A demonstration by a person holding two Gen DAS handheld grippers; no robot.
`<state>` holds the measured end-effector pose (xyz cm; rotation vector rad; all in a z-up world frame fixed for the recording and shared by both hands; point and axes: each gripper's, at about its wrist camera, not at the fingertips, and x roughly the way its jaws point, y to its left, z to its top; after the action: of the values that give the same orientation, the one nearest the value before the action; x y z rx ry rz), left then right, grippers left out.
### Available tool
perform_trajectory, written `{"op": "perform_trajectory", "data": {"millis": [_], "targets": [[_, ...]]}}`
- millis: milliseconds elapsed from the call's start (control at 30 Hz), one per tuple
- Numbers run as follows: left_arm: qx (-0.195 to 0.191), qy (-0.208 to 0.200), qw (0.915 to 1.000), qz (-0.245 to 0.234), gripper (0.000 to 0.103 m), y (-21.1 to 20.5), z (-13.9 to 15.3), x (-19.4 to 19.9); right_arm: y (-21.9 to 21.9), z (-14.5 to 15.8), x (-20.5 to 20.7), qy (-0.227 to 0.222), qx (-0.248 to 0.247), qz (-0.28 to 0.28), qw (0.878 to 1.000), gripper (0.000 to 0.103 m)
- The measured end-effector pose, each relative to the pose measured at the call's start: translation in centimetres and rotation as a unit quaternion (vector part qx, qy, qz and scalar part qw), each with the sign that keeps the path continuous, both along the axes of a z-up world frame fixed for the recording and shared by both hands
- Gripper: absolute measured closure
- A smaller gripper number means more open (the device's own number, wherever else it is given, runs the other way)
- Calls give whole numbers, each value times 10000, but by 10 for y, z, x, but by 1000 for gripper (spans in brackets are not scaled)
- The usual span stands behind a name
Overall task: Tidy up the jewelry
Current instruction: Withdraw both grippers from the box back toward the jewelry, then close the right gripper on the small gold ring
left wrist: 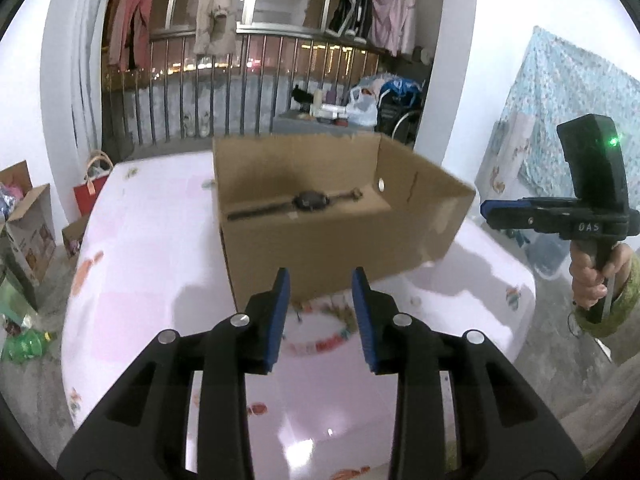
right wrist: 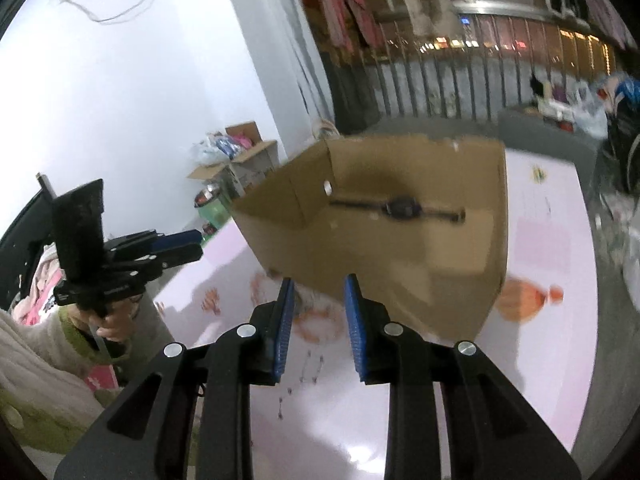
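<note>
An open cardboard box (left wrist: 340,240) (right wrist: 384,248) stands on the pink-and-white table (left wrist: 152,260) (right wrist: 540,340). A black wristwatch (left wrist: 310,201) (right wrist: 400,208) lies flat on its bottom. Just in front of the box lies a ring of coloured beads, seemingly a bracelet (left wrist: 320,336) (right wrist: 316,326). A thin small chain (right wrist: 312,366) lies nearer, seen only in the right wrist view. My left gripper (left wrist: 321,280) hovers over the bracelet, open, nothing between its blue pads. My right gripper (right wrist: 320,284) is likewise open and empty above the same spot. Each gripper also shows at the edge of the other view, hand-held.
Open cartons (left wrist: 32,232) and a red bag (left wrist: 90,196) sit on the floor left of the table. Behind it run a metal railing (left wrist: 240,92) with hanging clothes and a grey stand (left wrist: 320,120) with bags. A patterned cloth (left wrist: 568,120) hangs at the right.
</note>
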<state>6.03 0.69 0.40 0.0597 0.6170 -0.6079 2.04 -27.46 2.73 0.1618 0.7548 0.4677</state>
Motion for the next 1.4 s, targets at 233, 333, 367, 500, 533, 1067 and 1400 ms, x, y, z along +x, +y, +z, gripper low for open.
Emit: {"op": "perform_trajectory", "data": {"millis": [233,333,367,500,533,1067,1400], "targets": [[391,74,9991,-115,73,-20,-38,-8,13,-44,-1,225,-283,29,9993,77],[597,20,9980,-214,73,-32,-50,-10,22,-56,1,249,-493,172,9983,77],[660,7,9975,-263,73,-36,-54,-12,25,-59,2,257,-535,224,9980,77],[824,-54,9958,-406,73,-47,-64,-12,31,-72,9,291,-797,342,9958,77],[879,-68,9951,-453,73,-50,-66,-12,32,-75,12,314,-847,343,9953,77],[902,85,9932,-726,73,-58,-81,-13,48,-92,22,307,-1537,630,9856,84],[836,200,9938,-707,75,-52,-85,-7,48,-90,26,349,-1593,699,9841,85]]}}
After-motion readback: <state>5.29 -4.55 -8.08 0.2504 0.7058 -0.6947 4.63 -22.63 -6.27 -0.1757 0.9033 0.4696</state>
